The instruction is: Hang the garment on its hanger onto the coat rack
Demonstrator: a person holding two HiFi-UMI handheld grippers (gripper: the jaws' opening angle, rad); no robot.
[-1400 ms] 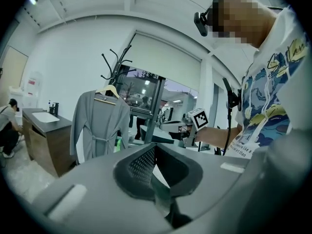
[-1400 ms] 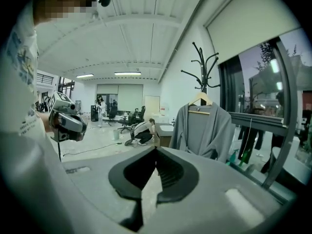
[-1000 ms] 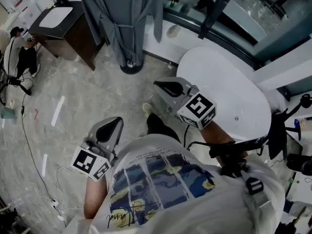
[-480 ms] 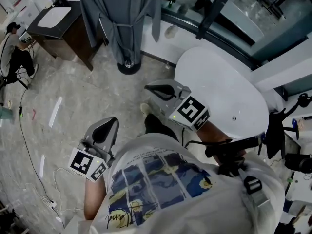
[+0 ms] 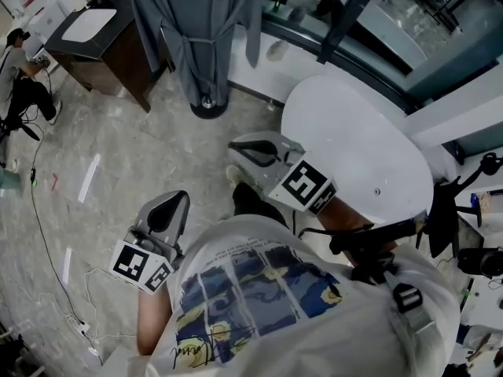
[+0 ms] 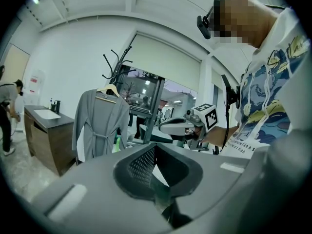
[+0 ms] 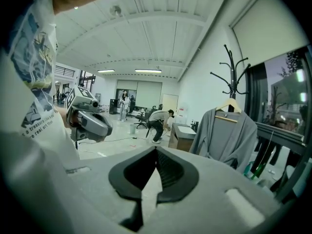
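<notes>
The grey belted robe (image 5: 198, 30) hangs on its pale wooden hanger (image 7: 225, 118), hooked on the black branching coat rack (image 7: 232, 79) across the marbled floor (image 5: 118, 155) from me, beside a dark cabinet (image 5: 106, 49). My left gripper (image 5: 174, 204) and right gripper (image 5: 253, 149) are both clenched, empty. Since a second ago, my right gripper has swung leftward; the left has barely moved.

Grey belted robe (image 5: 196, 30) on pale hanger (image 7: 229, 105), atop upright black coat rack (image 7: 233, 67).
</notes>
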